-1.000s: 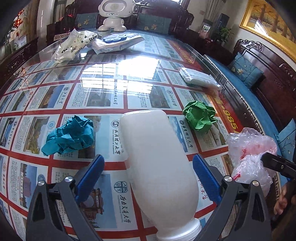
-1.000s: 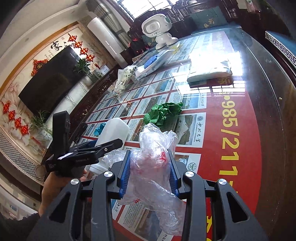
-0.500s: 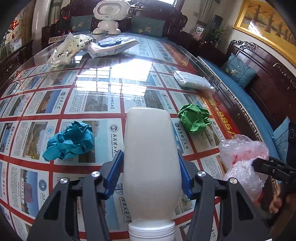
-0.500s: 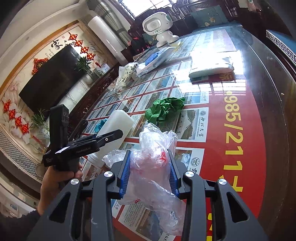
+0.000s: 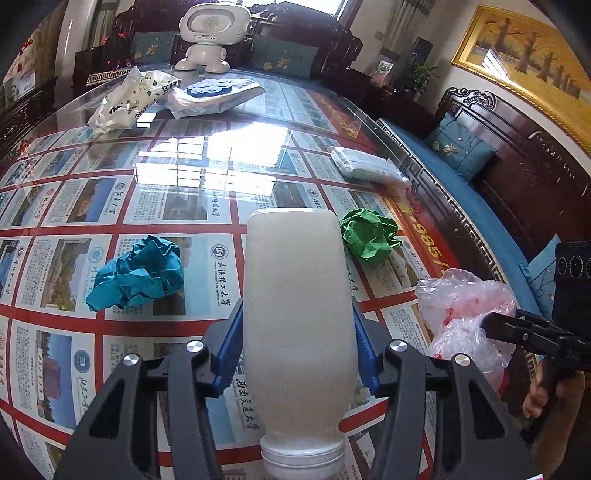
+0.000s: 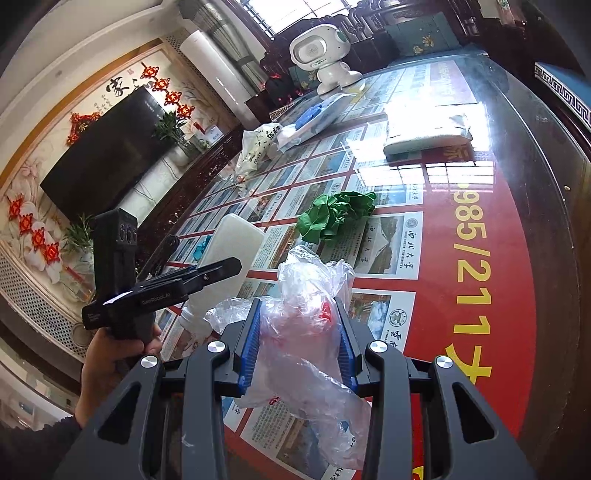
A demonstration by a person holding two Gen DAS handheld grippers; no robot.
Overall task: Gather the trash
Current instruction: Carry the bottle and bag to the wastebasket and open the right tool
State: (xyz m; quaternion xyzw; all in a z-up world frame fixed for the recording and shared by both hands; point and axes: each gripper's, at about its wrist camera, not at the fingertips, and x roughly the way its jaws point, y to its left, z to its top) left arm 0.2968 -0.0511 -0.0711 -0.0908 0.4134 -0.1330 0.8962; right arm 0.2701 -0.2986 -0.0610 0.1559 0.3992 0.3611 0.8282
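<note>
My left gripper (image 5: 297,343) is shut on a white plastic bottle (image 5: 297,314), cap end toward the camera, held over the glass table (image 5: 207,162). The bottle also shows in the right wrist view (image 6: 227,247). My right gripper (image 6: 299,332) is shut on a crumpled clear plastic bag (image 6: 306,317) with red print, also seen in the left wrist view (image 5: 461,306). A crumpled teal paper ball (image 5: 138,271) lies left of the bottle. A crumpled green paper ball (image 5: 367,234) lies to its right, also in the right wrist view (image 6: 334,214).
A white snack bag (image 5: 125,101) and a wipes pack with blue lid (image 5: 212,94) lie at the far end by a white toy robot (image 5: 208,35). A flat white packet (image 5: 364,166) lies near the right edge. A wooden sofa (image 5: 517,184) runs alongside.
My left gripper closed on the white bottle, which straightened between the fingers and lifted slightly. The right gripper kept holding the plastic bag.
</note>
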